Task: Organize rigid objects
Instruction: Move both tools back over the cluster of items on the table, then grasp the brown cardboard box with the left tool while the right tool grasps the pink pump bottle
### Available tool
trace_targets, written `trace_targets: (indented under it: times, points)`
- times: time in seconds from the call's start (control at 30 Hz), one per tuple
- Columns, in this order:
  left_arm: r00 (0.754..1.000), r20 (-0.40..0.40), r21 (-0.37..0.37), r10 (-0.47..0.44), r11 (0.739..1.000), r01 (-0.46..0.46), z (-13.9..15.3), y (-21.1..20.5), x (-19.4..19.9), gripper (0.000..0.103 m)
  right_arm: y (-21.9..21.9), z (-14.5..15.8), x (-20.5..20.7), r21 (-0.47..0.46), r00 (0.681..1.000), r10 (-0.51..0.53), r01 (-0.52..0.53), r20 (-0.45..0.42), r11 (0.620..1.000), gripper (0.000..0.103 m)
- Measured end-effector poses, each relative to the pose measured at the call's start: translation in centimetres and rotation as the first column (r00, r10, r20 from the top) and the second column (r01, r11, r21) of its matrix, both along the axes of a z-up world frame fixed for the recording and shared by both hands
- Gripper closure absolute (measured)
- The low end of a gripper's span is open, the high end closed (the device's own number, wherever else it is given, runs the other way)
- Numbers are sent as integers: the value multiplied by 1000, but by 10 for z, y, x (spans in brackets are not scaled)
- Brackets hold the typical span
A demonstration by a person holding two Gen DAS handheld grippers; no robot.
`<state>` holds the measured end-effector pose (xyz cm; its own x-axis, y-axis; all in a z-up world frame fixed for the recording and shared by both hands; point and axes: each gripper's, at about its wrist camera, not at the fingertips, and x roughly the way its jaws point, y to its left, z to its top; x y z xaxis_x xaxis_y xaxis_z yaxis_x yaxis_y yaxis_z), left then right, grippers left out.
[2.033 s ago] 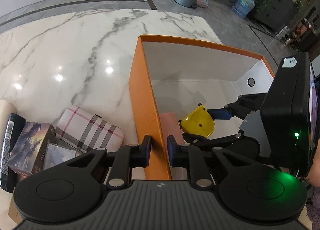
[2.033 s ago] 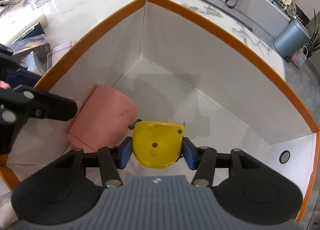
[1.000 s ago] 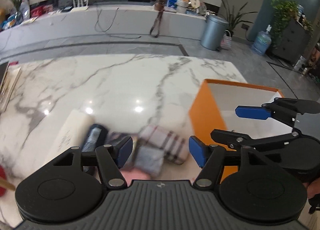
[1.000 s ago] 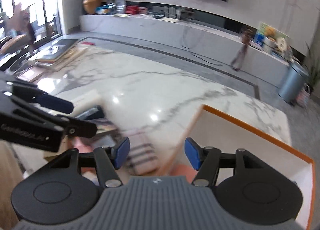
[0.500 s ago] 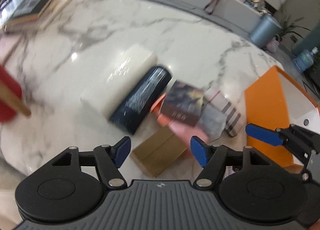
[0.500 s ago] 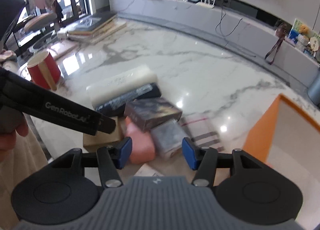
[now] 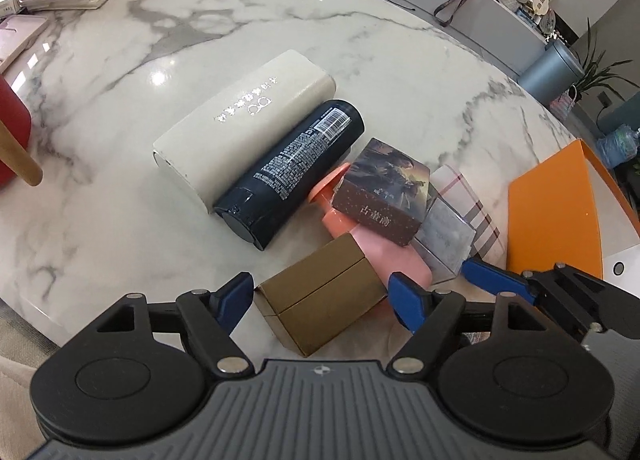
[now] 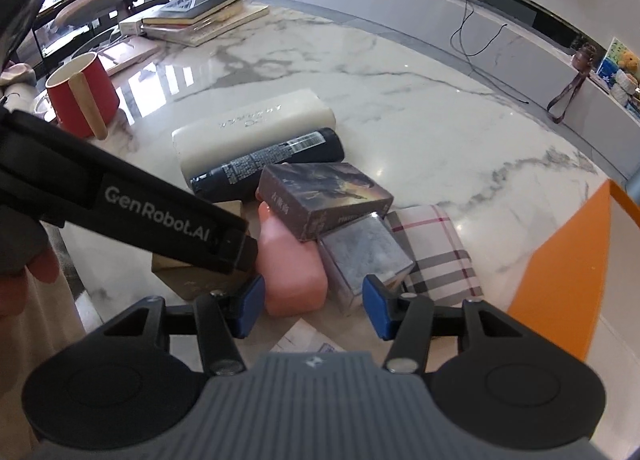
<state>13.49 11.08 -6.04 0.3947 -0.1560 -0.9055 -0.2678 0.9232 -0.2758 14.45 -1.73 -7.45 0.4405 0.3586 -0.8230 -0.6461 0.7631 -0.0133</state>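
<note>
A pile of objects lies on the marble table: a cream case [image 7: 244, 120], a dark blue bottle [image 7: 292, 168], a pink bottle [image 7: 372, 244], a brown picture box [image 7: 384, 192], a clear box [image 7: 444, 240], a plaid case [image 7: 472, 204] and a tan cardboard box [image 7: 324, 300]. My left gripper [image 7: 324, 300] is open, its jaws either side of the tan box. My right gripper [image 8: 312, 308] is open and empty, just above the pink bottle [image 8: 292, 268] and clear box [image 8: 364, 256]. The orange box [image 7: 556, 216] stands at the right.
A red mug [image 8: 82, 94] with a wooden handle stands at the left edge. Books [image 8: 200, 16] are stacked at the far left. The table's near edge [image 7: 24, 312] runs just below the pile. A printed paper [image 8: 304, 340] lies under my right gripper.
Both grippers left the orange box and swung left over the pile. The right gripper let go of the yellow tape measure inside the box. The left gripper opened and now straddles the tan box.
</note>
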Motion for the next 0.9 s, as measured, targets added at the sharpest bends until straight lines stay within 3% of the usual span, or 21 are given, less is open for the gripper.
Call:
trace_targets:
  times: [0.23,0.3,0.4,0.43,0.53,0.9]
  points:
    - [1000,-29,-18,9,1000,-10,-3,4,5,11,13,-5,-2,-67,996,58,-54,64,996,43]
    - [1000,-19,-3,-15,1000,15,-3,1,6,15,17,-6,-5,-89,994,73,-66,80,994,43]
    - [998,-6,45,-64,997,64,-1,-3,8,17,21,-5,-11,-94,992,86,-77,93,993,55]
    - [997,-9,49,-74,996,74,0,-2,8,17,22,-4,-13,-88,992,92,-84,91,993,64]
    - [995,-28,44,-93,995,94,0,4,11,17,22,-1,-12,-47,996,80,-77,44,996,66]
    - [996,-74,23,-53,998,55,-1,11,5,13,3,0,-1,23,999,17,-16,-27,1000,64]
